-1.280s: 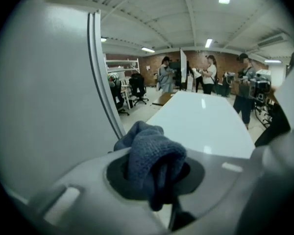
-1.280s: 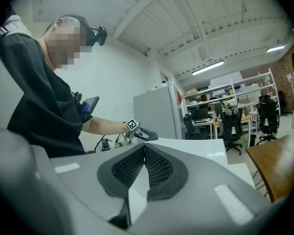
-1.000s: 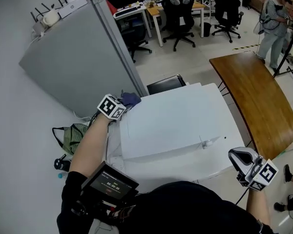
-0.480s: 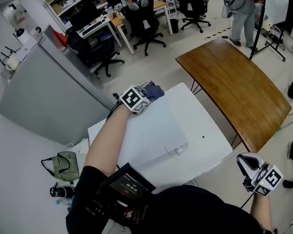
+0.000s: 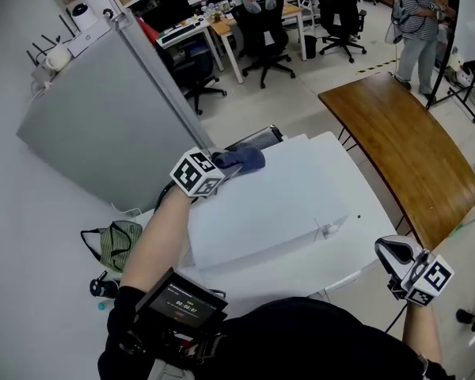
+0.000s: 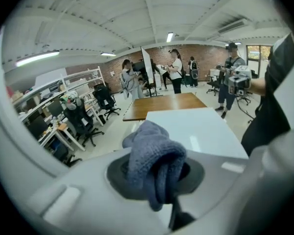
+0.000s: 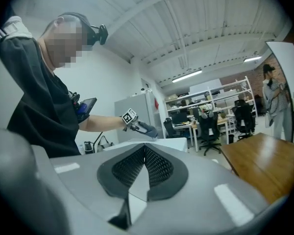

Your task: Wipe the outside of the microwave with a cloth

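The microwave point(image 5: 261, 204) is a white box on a white table point(image 5: 344, 165); only its top shows in the head view. My left gripper point(image 5: 231, 163) rests at the top's far left corner, shut on a blue-grey cloth point(image 5: 245, 158). In the left gripper view the cloth point(image 6: 154, 163) bulges out of the jaws of the left gripper point(image 6: 169, 180), with the white top point(image 6: 196, 131) beyond. My right gripper point(image 5: 392, 253) hangs off the table's near right corner, shut and empty. The right gripper view shows its pads point(image 7: 159, 168) pressed together.
A tall grey cabinet point(image 5: 103, 125) stands to the left behind the microwave. A wooden table point(image 5: 412, 153) lies to the right. Office chairs point(image 5: 261, 22) and a standing person point(image 5: 416, 14) are at the back. A green bag point(image 5: 111, 244) lies on the floor, left.
My left gripper has slid the cloth along the microwave top's far edge and turned away from the grey cabinet toward the room. The right gripper has hardly moved.
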